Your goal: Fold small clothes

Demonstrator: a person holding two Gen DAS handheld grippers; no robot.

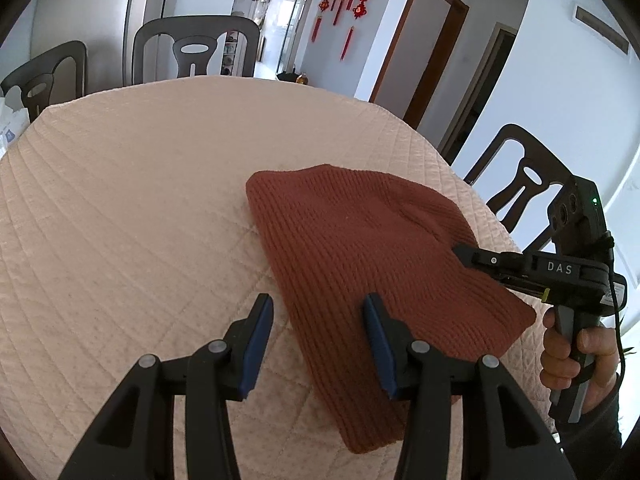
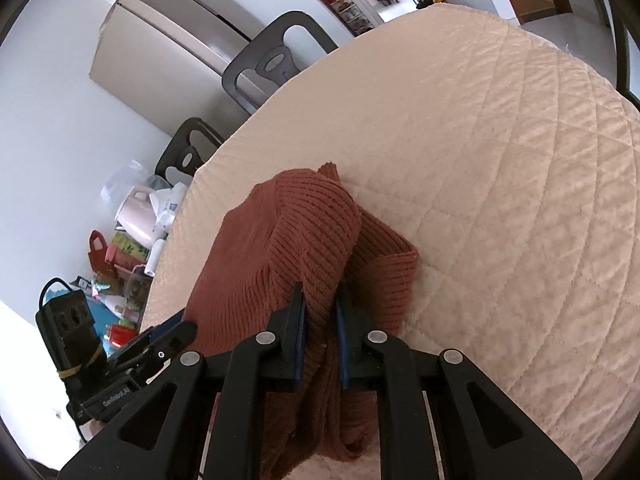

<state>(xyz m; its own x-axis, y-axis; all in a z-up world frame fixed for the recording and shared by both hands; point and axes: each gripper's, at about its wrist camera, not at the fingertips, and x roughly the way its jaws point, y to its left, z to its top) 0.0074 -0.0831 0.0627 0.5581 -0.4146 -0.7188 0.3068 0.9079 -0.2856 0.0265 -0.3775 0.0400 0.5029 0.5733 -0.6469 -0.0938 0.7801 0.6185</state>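
A rust-red ribbed knit hat (image 1: 360, 264) lies on the quilted peach tablecloth (image 1: 140, 200). My left gripper (image 1: 318, 320) is open just above the hat's near left edge, one finger over the cloth and one over the knit. My right gripper (image 2: 320, 312) is shut on a bunched fold of the hat (image 2: 288, 248) and lifts that part off the table. In the left wrist view the right gripper (image 1: 464, 252) comes in from the right and pinches the hat's right side. The left gripper (image 2: 168, 332) shows at the lower left of the right wrist view.
Dark chairs (image 1: 196, 48) stand around the table, one at the right (image 1: 520, 176). A fridge (image 2: 172, 44) stands against the wall. Clutter with a pink kettle (image 2: 136, 216) sits beyond the table's left edge. The tablecloth's edge (image 2: 176, 240) runs close to the hat.
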